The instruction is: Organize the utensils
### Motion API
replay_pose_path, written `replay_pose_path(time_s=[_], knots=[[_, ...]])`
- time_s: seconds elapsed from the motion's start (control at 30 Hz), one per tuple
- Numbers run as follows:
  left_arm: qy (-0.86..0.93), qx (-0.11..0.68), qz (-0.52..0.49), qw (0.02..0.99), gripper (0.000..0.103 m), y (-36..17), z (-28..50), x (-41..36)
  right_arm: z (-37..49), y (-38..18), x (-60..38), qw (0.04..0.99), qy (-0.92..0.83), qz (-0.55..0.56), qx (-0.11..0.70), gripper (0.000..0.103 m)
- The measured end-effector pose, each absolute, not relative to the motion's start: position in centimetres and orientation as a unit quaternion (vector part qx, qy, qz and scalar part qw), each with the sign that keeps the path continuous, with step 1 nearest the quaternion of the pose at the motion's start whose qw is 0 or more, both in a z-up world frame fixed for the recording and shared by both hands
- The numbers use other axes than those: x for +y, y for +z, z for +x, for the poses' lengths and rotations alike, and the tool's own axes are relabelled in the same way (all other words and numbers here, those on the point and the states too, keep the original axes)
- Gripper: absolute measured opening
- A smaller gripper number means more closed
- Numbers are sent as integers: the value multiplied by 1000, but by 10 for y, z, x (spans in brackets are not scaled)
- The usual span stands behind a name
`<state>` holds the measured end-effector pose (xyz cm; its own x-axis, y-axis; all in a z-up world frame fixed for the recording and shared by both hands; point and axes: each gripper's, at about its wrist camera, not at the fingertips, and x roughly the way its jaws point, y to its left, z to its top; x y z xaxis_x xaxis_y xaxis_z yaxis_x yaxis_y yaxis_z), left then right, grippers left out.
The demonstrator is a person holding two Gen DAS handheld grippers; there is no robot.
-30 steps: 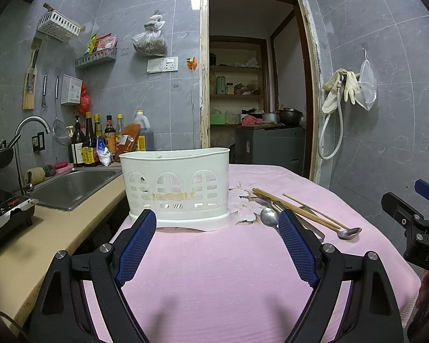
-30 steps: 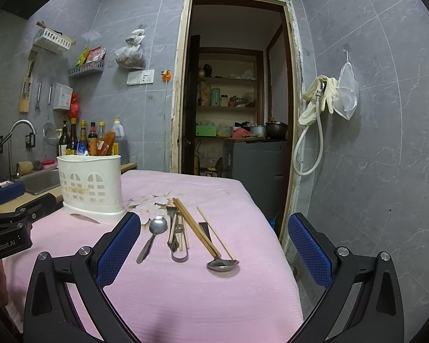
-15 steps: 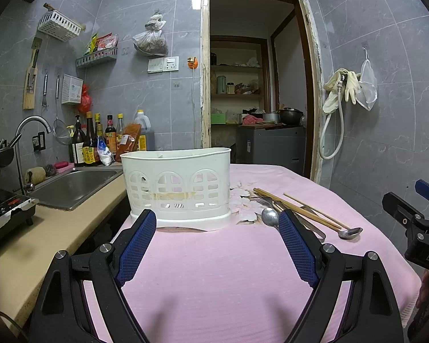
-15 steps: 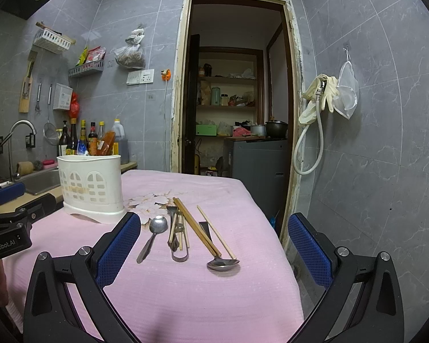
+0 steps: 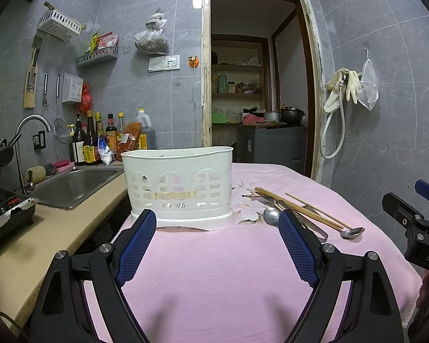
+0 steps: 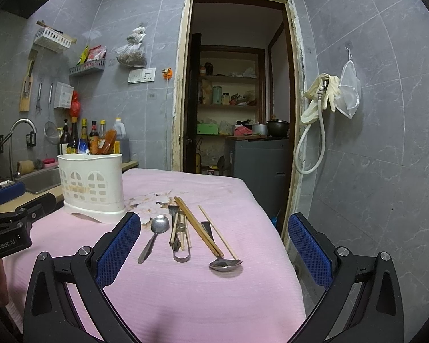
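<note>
- Blue-padded fingers of the right gripper (image 6: 214,240) fill the bottom of the right wrist view, spread wide with nothing between them; the left gripper (image 5: 217,238) stands just as wide and empty at the bottom of the left wrist view.
- Just beyond the right gripper, at centre frame, the utensils lie loose on the pink tablecloth (image 6: 186,291): a spoon (image 6: 155,237) at the left, a second spoon (image 6: 225,263) with its bowl nearest the camera, a pair of chopsticks (image 6: 198,230) angled across the group, and a single chopstick (image 6: 218,232) to their right. Metal pieces between the spoons overlap too much to name.
- Farther back, left of centre, the white utensil holder (image 6: 92,184) stands upright on the cloth, apart from the pile; in the left wrist view it sits dead ahead.
- Behind it, at the left edge, are a sink (image 5: 71,183) and bottles against the grey wall.
- Nothing appears to be sorted yet; the task looks to be at its first pick. The next move likely calls for lowering the right gripper over one thin, flat piece and closing low enough to catch it.
</note>
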<state>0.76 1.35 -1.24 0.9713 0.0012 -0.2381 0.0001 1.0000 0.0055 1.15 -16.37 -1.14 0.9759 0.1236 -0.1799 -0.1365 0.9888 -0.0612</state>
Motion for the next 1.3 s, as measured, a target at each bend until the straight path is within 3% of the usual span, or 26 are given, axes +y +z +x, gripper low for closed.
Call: replay_pose_path(time_s=[1.3], knots=[[-9, 155, -1, 988, 84, -12, 22, 19, 23, -15, -172, 989, 81, -36, 122, 103]])
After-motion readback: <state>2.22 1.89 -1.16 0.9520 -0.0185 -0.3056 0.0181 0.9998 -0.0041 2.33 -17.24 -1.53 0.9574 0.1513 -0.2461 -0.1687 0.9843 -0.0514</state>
